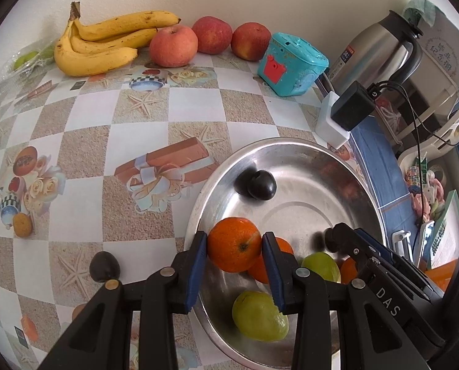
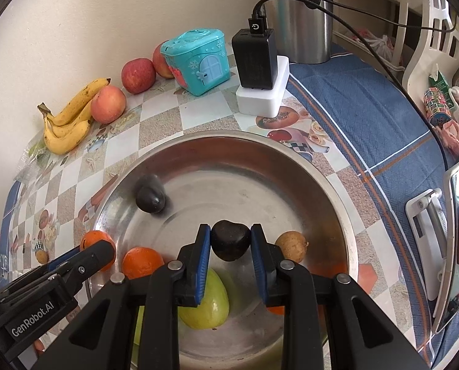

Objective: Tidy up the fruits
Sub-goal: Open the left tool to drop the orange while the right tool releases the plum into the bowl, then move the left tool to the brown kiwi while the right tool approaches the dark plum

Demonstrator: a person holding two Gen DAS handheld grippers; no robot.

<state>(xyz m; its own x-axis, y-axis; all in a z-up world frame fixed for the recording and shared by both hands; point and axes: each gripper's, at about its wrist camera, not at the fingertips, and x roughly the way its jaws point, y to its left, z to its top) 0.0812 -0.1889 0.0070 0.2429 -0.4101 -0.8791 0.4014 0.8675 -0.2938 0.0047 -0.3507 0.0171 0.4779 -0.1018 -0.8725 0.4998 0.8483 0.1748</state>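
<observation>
- Left hand-held gripper was clamped on an orange, blue pads pressing both sides, held over the near-left rim of the steel bowl. The orange's stem dimple faced the camera, a bit to the right.
- Right hand-held gripper was clamped on a dark plum above the middle of the bowl. It looked heart-shaped, with the notch up and the narrower end pointing down.
- The bowl was round, shallow and shiny, with a scuffed bottom. It sat near the front right of the counter, which had a checkered cloth with starfish and gift-box prints.
- Inside the bowl: another dark plum near the far-left wall, a smooth green fruit at the near side, a second green fruit, a second orange and a small tan, rough-skinned round fruit.
- One more dark plum sat on the counter just left of the bowl.
- Along the back edge by the wall: a bunch of bananas with stems pointing up-left and their long axis running along the wall, then three reddish apples in a row.
- A teal plastic toy house stood at the back right.
</observation>
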